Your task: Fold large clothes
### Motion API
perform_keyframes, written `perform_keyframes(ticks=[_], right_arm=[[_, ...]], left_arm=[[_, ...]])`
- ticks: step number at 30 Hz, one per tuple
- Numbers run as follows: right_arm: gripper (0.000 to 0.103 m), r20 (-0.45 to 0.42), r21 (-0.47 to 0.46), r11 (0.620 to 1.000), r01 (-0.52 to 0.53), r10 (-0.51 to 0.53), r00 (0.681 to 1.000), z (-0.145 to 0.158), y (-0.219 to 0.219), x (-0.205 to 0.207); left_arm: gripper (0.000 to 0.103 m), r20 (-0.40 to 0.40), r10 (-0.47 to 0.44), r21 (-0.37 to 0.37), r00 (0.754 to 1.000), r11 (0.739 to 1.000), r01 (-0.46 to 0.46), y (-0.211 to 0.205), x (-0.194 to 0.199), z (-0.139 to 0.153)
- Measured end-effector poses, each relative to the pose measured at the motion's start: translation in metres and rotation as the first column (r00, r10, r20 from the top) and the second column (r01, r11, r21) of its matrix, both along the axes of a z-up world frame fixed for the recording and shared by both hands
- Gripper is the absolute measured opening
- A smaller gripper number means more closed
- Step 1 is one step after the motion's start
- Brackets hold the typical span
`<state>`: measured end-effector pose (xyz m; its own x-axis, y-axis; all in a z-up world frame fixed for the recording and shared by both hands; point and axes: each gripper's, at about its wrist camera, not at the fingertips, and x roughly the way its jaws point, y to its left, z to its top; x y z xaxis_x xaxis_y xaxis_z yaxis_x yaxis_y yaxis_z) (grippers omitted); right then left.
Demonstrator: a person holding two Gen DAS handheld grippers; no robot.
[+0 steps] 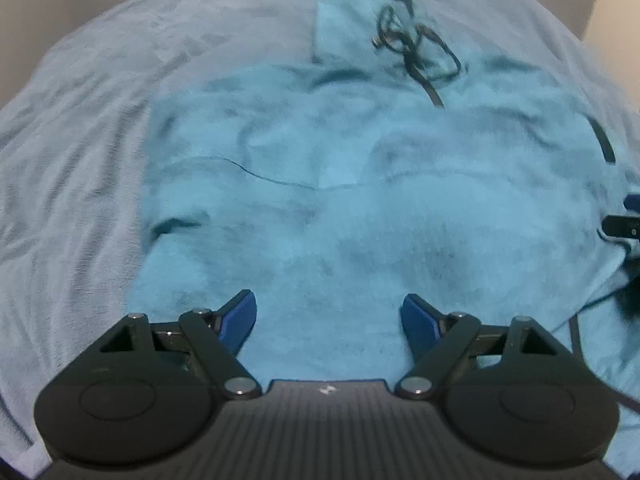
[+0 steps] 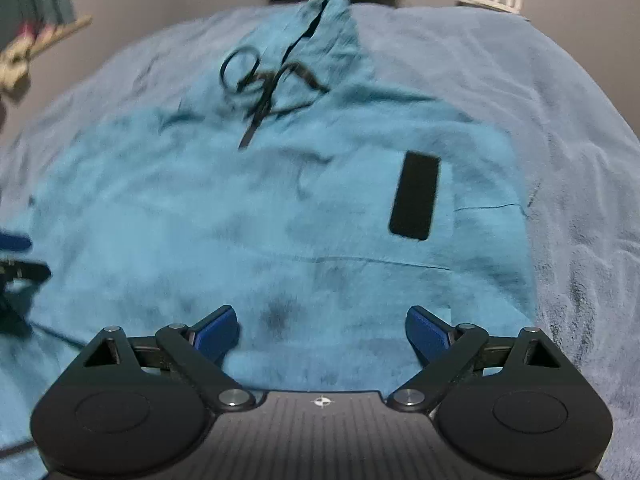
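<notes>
Hoodie (image 1: 340,208), one, turquoise fleece, lying flat on the pale blanket (image 1: 80,160) of a bed.

Left wrist view: left tool (image 1: 328,316) wide, nothing between its blue pads, over the hoodie's near hem. Long axis runs away from the tool toward the hood (image 1: 352,12). Drawstring (image 1: 416,52), one, tangled below the hood.

Right wrist view: right tool (image 2: 320,330) wide, empty, likewise at the hem. Black patch (image 2: 416,196), one, ahead and right of it. Both tools seem equally near the hem.
</notes>
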<state>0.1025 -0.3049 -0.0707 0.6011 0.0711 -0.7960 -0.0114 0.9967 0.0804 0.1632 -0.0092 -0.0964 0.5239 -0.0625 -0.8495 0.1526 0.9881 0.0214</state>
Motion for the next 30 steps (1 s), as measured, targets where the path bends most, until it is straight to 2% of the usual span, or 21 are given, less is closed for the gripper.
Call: perform_keyframes(ticks=[2, 3, 5, 6, 8, 9, 12, 14, 17, 20, 22, 25, 28, 30], right_arm=[[0.093, 0.042, 0.001, 1.000, 0.019, -0.019, 0.999, 0.006, -0.002, -0.003], [0.093, 0.061, -0.005, 1.000, 0.022, -0.022, 0.998, 0.008, -0.001, -0.007], [0.093, 0.098, -0.011, 0.999, 0.031, -0.030, 0.995, 0.012, -0.002, -0.012], [0.093, 0.109, -0.012, 0.999, 0.040, -0.039, 0.993, 0.014, -0.003, -0.015], [0.093, 0.123, -0.005, 0.998, 0.056, -0.055, 0.991, 0.017, -0.008, -0.015], [0.093, 0.128, -0.002, 0.998, 0.061, -0.060, 0.990, 0.018, -0.009, -0.016], [0.093, 0.097, 0.002, 0.999, 0.046, -0.046, 0.994, 0.031, -0.007, -0.025], [0.093, 0.070, 0.028, 1.000, 0.006, -0.008, 0.997, 0.048, -0.005, -0.038], [0.096, 0.113, 0.045, 0.995, -0.088, 0.083, 0.990, 0.083, -0.008, -0.071], [0.097, 0.137, 0.010, 0.985, -0.173, 0.170, 0.976, 0.111, -0.016, -0.107], [0.097, 0.115, -0.004, 0.979, -0.206, 0.205, 0.972, 0.122, -0.025, -0.127], [0.097, 0.074, 0.004, 0.977, -0.215, 0.214, 0.974, 0.131, -0.042, -0.150], [0.096, 0.021, 0.009, 0.990, -0.138, 0.138, 0.990, 0.135, -0.059, -0.164], [0.096, 0.019, 0.007, 0.992, -0.128, 0.127, 0.992, 0.139, -0.063, -0.177]], left_arm=[[0.081, 0.042, 0.060, -0.033, 0.997, 0.998, -0.058, -0.005, -0.010, 0.025], [0.081, 0.063, 0.084, -0.074, 0.994, 0.994, -0.079, -0.009, -0.017, 0.041], [0.089, 0.105, 0.121, -0.167, 0.987, 0.981, -0.102, -0.017, -0.031, 0.077], [0.100, 0.126, 0.125, -0.186, 0.984, 0.978, -0.100, -0.023, -0.037, 0.092], [0.103, 0.158, 0.114, -0.193, 0.981, 0.978, -0.083, -0.033, -0.048, 0.114], [0.103, 0.170, 0.102, -0.174, 0.980, 0.982, -0.072, -0.036, -0.053, 0.121], [0.103, 0.148, 0.067, -0.087, 0.987, 0.995, -0.054, -0.037, -0.057, 0.124], [0.103, 0.116, 0.062, -0.093, 0.991, 0.994, -0.051, -0.021, -0.063, 0.122], [0.103, 0.097, 0.026, -0.101, 0.995, 0.995, -0.016, 0.012, -0.083, 0.123], [0.103, 0.142, -0.010, -0.082, 0.990, 0.996, 0.021, 0.047, -0.113, 0.136], [0.103, 0.172, -0.005, -0.075, 0.985, 0.997, 0.018, 0.069, -0.133, 0.149], [0.103, 0.200, 0.021, -0.078, 0.979, 0.997, -0.005, 0.103, -0.162, 0.170], [0.103, 0.152, 0.041, -0.097, 0.988, 0.995, -0.026, 0.129, -0.180, 0.179], [0.103, 0.142, 0.036, -0.108, 0.989, 0.994, -0.021, 0.137, -0.195, 0.181]])
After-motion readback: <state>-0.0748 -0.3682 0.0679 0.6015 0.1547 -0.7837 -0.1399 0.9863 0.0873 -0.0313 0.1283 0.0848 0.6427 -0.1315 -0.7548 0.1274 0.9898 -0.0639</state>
